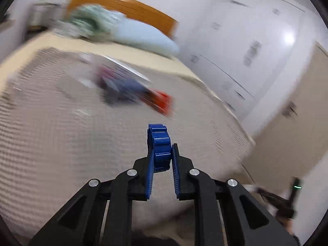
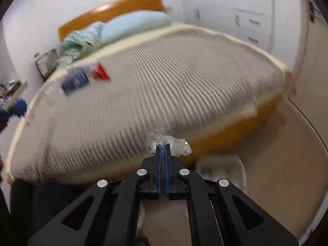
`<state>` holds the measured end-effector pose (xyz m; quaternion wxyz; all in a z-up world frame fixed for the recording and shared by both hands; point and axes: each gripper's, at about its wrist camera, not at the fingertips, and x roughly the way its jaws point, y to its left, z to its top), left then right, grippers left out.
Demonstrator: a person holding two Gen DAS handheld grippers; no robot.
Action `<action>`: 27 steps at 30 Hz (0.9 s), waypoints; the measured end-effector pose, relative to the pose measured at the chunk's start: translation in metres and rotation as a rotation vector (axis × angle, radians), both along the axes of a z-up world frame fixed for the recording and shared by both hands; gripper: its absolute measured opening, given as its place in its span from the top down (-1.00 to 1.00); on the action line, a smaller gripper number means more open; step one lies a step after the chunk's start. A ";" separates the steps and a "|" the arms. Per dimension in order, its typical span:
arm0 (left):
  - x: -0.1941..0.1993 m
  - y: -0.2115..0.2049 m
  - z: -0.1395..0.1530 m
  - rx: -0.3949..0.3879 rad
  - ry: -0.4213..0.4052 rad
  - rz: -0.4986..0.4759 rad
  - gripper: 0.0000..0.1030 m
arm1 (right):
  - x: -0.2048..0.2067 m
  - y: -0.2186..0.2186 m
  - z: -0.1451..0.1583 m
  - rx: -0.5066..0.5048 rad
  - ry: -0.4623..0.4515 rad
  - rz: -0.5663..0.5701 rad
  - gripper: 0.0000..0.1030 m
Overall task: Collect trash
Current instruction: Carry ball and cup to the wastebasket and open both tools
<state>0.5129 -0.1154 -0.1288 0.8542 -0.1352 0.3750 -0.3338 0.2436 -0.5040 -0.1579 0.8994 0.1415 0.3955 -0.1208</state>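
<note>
My left gripper [image 1: 163, 146] is shut on a blue ribbed plastic piece [image 1: 159, 135], which sticks up past the fingertips above the bed. My right gripper [image 2: 163, 145] is shut on a crumpled clear plastic wrapper [image 2: 176, 143], held over the bed's foot edge. A blue packet [image 1: 123, 90] and a red packet [image 1: 162, 100] lie blurred on the grey striped bedcover [image 1: 61, 133]. The right wrist view shows the same blue packet [image 2: 74, 81] and red packet [image 2: 101, 73] at the far left of the bed.
A white container [image 2: 221, 172] stands on the beige floor just below the right gripper. Light blue pillows [image 2: 133, 25] and a wooden headboard [image 2: 114, 10] are at the far end. White wardrobes [image 1: 246, 41] line the wall to the right.
</note>
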 end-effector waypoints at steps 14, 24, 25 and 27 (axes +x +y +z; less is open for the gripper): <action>-0.102 -0.222 -0.097 0.244 0.200 -0.465 0.74 | -0.090 -0.071 -0.196 0.285 0.291 -0.168 0.94; -0.097 -0.284 -0.150 0.361 0.271 -0.515 0.74 | 0.012 -0.129 -0.297 0.394 0.433 -0.194 0.16; -0.097 -0.290 -0.156 0.372 0.276 -0.525 0.74 | 0.012 -0.132 -0.309 0.431 0.449 -0.196 0.16; -0.097 -0.302 -0.169 0.394 0.289 -0.544 0.74 | 0.000 -0.137 -0.316 0.458 0.445 -0.231 0.16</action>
